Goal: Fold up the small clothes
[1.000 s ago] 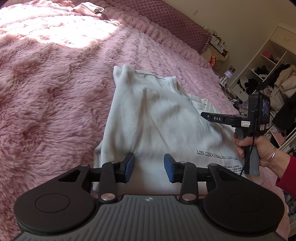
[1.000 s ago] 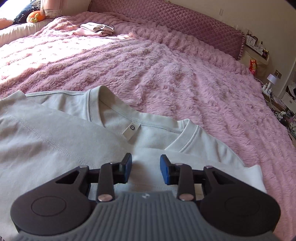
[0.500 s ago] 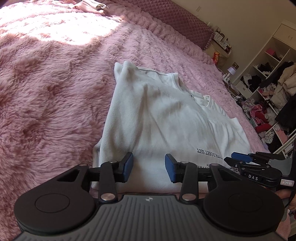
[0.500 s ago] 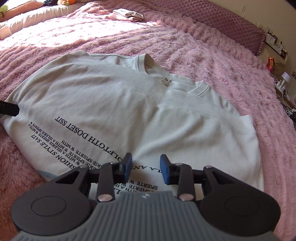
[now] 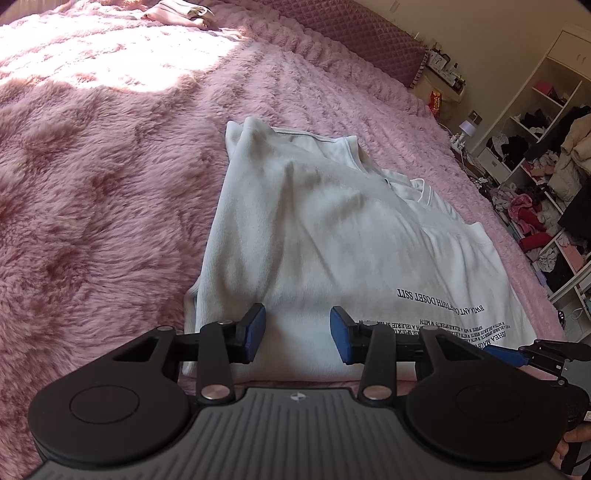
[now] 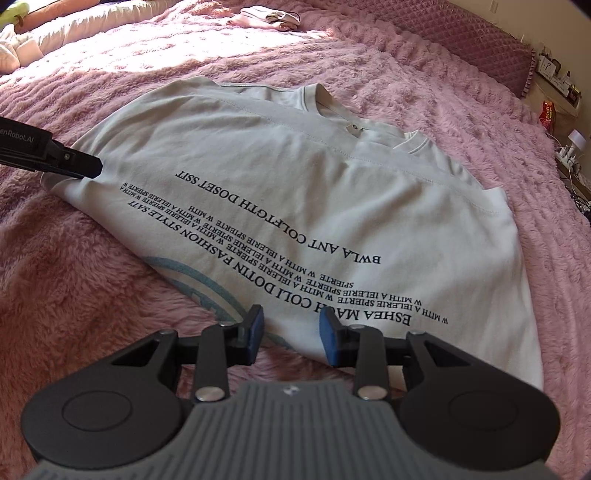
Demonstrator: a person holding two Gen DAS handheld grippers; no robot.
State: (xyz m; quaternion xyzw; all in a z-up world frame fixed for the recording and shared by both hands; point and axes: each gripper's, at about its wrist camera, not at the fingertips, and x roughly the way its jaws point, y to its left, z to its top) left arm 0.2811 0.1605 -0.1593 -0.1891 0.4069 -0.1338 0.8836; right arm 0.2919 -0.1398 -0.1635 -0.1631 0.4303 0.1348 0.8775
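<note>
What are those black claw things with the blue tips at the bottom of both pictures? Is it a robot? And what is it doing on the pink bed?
It is not a robot. A person holds one gripping tool in each hand, and each tool has a small camera looking out along its two fingers. So one picture is seen from the left gripper and the other from the right gripper. The blue bits are soft pads on the fingertips.

Both look down at a pale T-shirt with black lettering, lying partly folded on a fluffy pink blanket. Far off on the blanket lies another small bundle of clothes.

Nothing is held right now. Both grippers are open, with only shirt and blanket showing behind the gaps. The black bar at the left edge of the right-hand picture is the other tool, its tip by the shirt's edge.
</note>
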